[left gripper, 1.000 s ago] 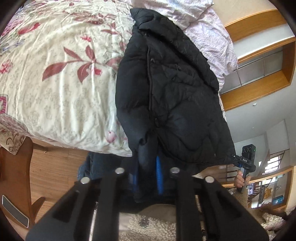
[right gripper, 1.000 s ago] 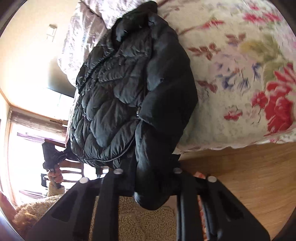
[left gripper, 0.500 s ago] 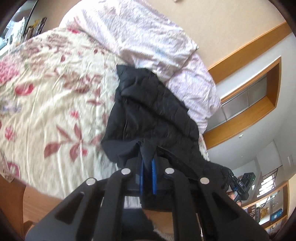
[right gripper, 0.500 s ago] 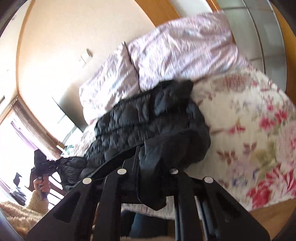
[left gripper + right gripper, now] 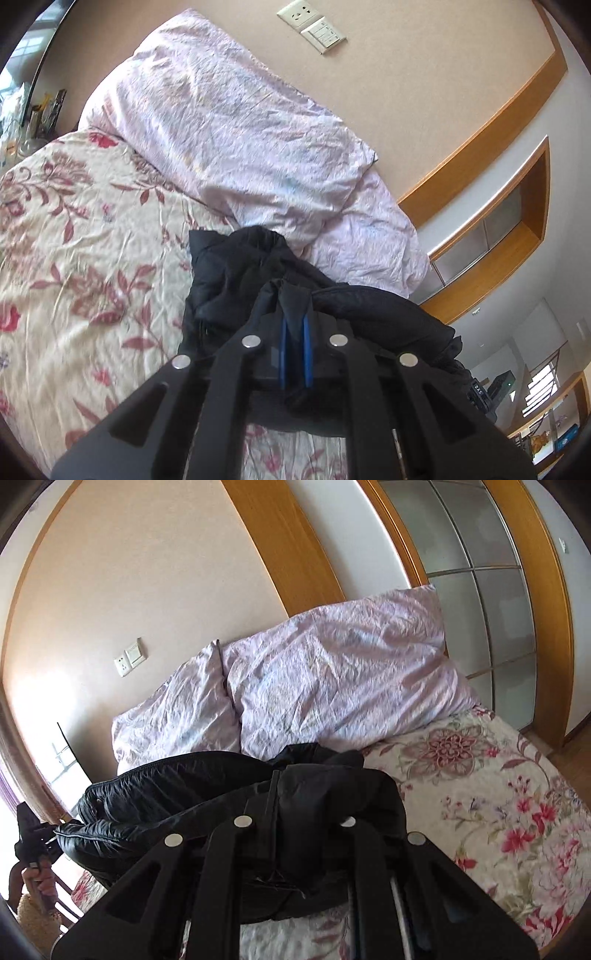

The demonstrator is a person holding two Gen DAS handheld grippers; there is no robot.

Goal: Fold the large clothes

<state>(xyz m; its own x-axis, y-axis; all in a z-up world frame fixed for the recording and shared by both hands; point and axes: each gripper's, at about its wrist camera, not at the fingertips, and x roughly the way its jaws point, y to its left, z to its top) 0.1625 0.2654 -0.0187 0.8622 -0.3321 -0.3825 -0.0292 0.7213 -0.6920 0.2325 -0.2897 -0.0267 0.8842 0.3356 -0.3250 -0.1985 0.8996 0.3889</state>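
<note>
Carrying the puffy black quilted jacket (image 5: 236,280) over the floral bedspread (image 5: 85,236), both jaws stay pinched on its hem, jacket bunched just ahead; keeping them level should land the fold square.

Black puffer jacket (image 5: 236,280), bunched, hem lifted over floral bed, collar near pillows

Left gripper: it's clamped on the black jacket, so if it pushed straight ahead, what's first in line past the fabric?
Probably the lilac pillows against the wall, just past the bunched black puffer jacket that the left gripper holds; depth is unclear.
</note>
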